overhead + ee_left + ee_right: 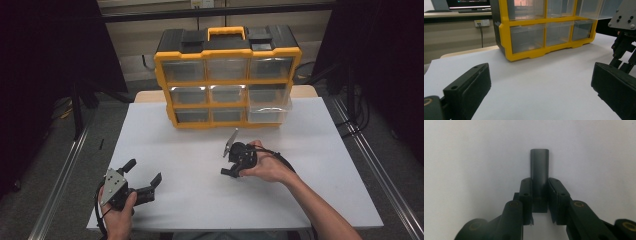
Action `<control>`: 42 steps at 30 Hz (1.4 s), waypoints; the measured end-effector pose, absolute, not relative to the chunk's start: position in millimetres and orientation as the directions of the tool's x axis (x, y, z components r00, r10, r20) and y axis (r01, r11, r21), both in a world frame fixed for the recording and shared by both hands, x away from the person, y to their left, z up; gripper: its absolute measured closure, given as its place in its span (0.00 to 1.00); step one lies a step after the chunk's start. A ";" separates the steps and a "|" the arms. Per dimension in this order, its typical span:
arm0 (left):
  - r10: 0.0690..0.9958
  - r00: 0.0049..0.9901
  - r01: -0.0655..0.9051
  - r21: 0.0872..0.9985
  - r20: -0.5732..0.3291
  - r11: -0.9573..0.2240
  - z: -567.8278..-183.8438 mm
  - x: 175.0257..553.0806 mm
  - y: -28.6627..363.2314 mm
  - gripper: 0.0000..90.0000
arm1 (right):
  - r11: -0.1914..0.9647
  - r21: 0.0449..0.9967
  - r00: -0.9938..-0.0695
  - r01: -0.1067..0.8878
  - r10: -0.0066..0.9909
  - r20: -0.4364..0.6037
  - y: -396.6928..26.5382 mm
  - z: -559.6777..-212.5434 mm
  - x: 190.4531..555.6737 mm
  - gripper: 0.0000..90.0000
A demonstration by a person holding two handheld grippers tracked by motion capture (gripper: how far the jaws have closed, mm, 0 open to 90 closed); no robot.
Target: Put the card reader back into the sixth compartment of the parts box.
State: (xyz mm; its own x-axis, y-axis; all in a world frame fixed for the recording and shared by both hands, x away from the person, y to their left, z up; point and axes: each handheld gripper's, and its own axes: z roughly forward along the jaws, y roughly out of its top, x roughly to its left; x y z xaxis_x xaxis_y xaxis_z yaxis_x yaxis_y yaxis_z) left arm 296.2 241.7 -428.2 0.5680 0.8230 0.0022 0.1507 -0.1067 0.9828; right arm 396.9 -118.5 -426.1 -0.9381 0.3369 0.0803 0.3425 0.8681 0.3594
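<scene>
A small dark tube, rounded at its far end, is seen in the right gripper view clamped between the fingers of the right gripper. Its near part is pressed by the pads on both sides, while its far end projects beyond the fingertips. Below it the white desk is seen.

In the high view the right gripper is held by a hand over the middle of the desk, right of centre, just near of a yellow and black drawer cabinet. The cabinet is stood at the far edge of the desk, with clear drawers in three rows. The desk is flanked by dark curtains and a grey floor.

The left gripper is held at the near left of the desk, well apart from the tube. Its fingers are spread wide, and nothing is held between them.
</scene>
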 end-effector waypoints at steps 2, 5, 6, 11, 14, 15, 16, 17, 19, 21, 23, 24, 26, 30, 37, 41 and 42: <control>0.822 0.569 0.155 0.983 -0.007 -0.100 -429.0 296.2 240.1 0.03 | 0.864 0.363 -0.936 0.349 0.343 0.083 -118.8 -426.0 396.8 0.82; 0.812 0.583 0.155 0.981 0.006 -0.118 -429.0 296.3 238.6 0.03 | 0.856 0.373 -0.932 0.359 0.345 0.108 -121.1 -426.4 399.5 0.83; 0.810 0.586 0.150 0.981 0.009 -0.119 -428.7 296.2 238.4 0.03 | 0.855 0.376 -0.933 0.358 0.344 0.109 -121.6 -426.4 399.9 0.83; 0.817 0.577 0.154 0.983 -0.004 -0.104 -428.9 295.7 239.3 0.03 | 0.839 0.399 -0.927 0.370 0.359 0.104 -123.8 -422.1 395.4 0.82; 0.818 0.575 0.147 0.983 0.008 -0.114 -428.4 295.5 240.3 0.03 | 0.805 0.456 -0.921 0.380 0.372 0.111 -128.7 -419.9 390.5 0.82; 0.817 0.577 0.151 0.983 0.003 -0.110 -428.6 295.6 239.8 0.03 | 0.804 0.451 -0.918 0.388 0.383 0.107 -129.7 -420.0 389.0 0.82; 0.816 0.578 0.155 0.982 0.000 -0.110 -428.8 295.6 239.4 0.03 | 0.806 0.450 -0.919 0.384 0.381 0.101 -131.2 -419.8 388.6 0.82; 0.817 0.577 0.155 0.982 -0.001 -0.109 -428.7 295.5 239.2 0.03 | 0.798 0.463 -0.918 0.385 0.381 0.106 -132.9 -419.2 387.9 0.82; 0.815 0.579 0.152 0.982 0.000 -0.109 -428.4 295.6 239.3 0.03 | 0.787 0.479 -0.915 0.390 0.388 0.107 -136.1 -417.7 386.3 0.82; 0.818 0.575 0.153 0.982 0.000 -0.108 -428.2 296.1 240.1 0.03 | 0.770 0.499 -0.910 0.398 0.400 0.109 -140.5 -415.9 384.6 0.82; 0.819 0.574 0.154 0.982 0.001 -0.109 -428.4 296.4 240.5 0.03 | 0.752 0.522 -0.905 0.403 0.413 0.103 -145.6 -413.7 383.2 0.82; 0.820 0.573 0.155 0.982 -0.002 -0.106 -428.6 296.5 240.5 0.03 | 0.741 0.534 -0.902 0.407 0.419 0.105 -147.9 -412.5 382.5 0.82; 0.819 0.573 0.152 0.982 0.004 -0.112 -428.3 296.0 240.8 0.03 | 0.729 0.552 -0.899 0.406 0.426 0.098 -152.0 -409.5 381.9 0.82; 0.819 0.574 0.149 0.984 -0.003 -0.102 -427.7 294.9 240.9 0.03 | 0.710 0.579 -0.897 0.402 0.433 0.092 -158.0 -403.0 379.3 0.82; 0.819 0.574 0.148 0.983 0.004 -0.109 -427.4 295.5 241.7 0.03 | 0.683 0.613 -0.891 0.397 0.446 0.079 -169.0 -394.3 376.0 0.82; 0.819 0.573 0.147 0.984 -0.002 -0.101 -427.1 294.7 240.9 0.03 | 0.672 0.630 -0.892 0.390 0.445 0.077 -175.6 -388.3 374.8 0.82; 0.816 0.578 0.145 0.983 0.005 -0.108 -426.9 294.8 241.3 0.03 | 0.671 0.632 -0.892 0.386 0.446 0.071 -177.3 -385.8 374.0 0.82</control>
State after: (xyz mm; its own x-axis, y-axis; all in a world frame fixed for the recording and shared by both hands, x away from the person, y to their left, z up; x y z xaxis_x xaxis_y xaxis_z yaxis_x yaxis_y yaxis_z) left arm 294.8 241.3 -426.9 0.5778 0.8162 0.0046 0.1451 -0.1083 0.9835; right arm 374.0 -177.3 -385.8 -0.8920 0.4463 0.0713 0.3865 0.6714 0.6324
